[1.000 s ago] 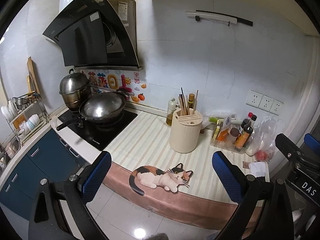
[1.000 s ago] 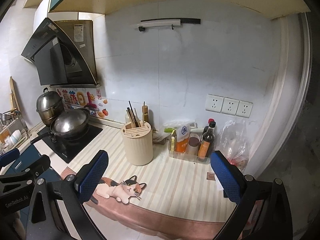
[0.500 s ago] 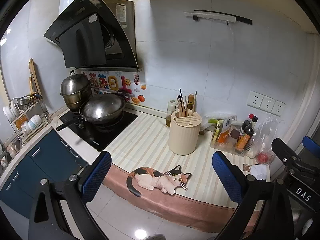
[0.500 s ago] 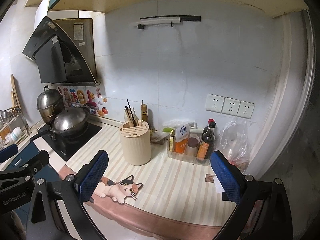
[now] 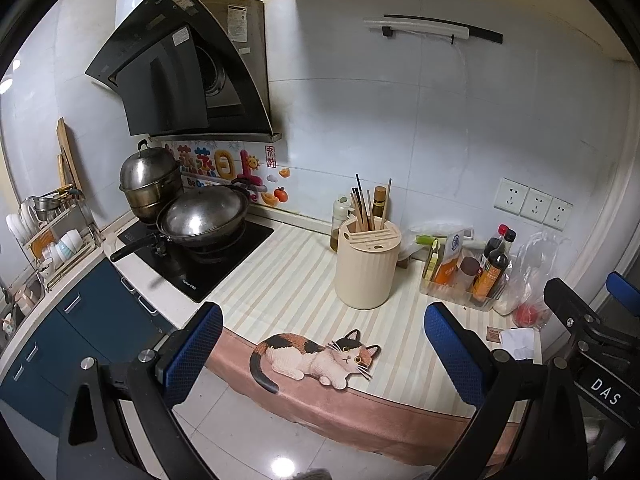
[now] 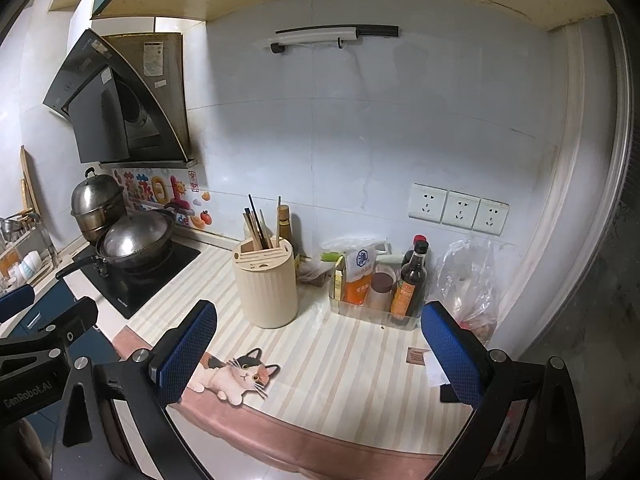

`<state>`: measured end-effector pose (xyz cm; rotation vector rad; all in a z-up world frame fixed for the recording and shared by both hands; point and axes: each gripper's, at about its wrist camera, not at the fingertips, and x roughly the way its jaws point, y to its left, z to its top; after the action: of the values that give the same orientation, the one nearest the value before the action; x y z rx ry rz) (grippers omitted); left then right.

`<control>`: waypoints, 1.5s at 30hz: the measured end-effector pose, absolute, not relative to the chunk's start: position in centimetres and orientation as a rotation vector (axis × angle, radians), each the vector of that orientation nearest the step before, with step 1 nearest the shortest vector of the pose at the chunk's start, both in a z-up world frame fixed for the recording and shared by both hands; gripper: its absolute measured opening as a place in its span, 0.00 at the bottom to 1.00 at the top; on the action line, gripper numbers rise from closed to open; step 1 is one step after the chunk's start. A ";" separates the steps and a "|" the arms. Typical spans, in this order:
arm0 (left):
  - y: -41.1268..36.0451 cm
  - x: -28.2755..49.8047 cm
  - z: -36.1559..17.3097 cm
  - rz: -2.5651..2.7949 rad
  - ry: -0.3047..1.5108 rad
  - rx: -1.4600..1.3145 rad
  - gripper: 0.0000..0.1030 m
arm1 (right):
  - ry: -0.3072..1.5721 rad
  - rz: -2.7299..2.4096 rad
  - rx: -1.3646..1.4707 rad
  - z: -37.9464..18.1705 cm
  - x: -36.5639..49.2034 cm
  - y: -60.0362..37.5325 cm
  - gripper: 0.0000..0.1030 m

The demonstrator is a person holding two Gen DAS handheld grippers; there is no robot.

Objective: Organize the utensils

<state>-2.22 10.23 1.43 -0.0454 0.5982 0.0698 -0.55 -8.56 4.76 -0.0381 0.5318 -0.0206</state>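
Observation:
A cream ribbed utensil holder (image 5: 366, 266) (image 6: 266, 282) stands on the striped counter mat, with several chopsticks (image 5: 365, 208) (image 6: 260, 224) upright in its slotted top. My left gripper (image 5: 322, 354) hangs open in front of the counter edge, well short of the holder, nothing between its blue pads. In the right wrist view my right gripper (image 6: 318, 358) is open too, over the counter's front edge, the holder ahead and to the left. The other tool's black frame shows at each view's side.
A wok (image 5: 204, 218) and a steel pot (image 5: 150, 186) sit on the black cooktop at left. A clear tray of sauce bottles (image 6: 384, 284) and a plastic bag (image 6: 474, 276) stand at right. A dish rack (image 5: 50, 236) is far left. A cat picture (image 5: 316, 358) decorates the mat.
Both grippers have drifted slightly back and up from the counter; the holder looks a little smaller and lower in view. Jaws stay open and empty.

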 end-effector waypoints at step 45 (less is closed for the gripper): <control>9.3 -1.6 0.7 0.058 0.617 -0.039 1.00 | 0.561 -0.020 -0.049 3.7 0.6 -9.4 1.00</control>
<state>-1.64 9.34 0.69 -0.0392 0.6166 0.0585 0.56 -9.40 3.72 -0.0487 0.5605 -0.0197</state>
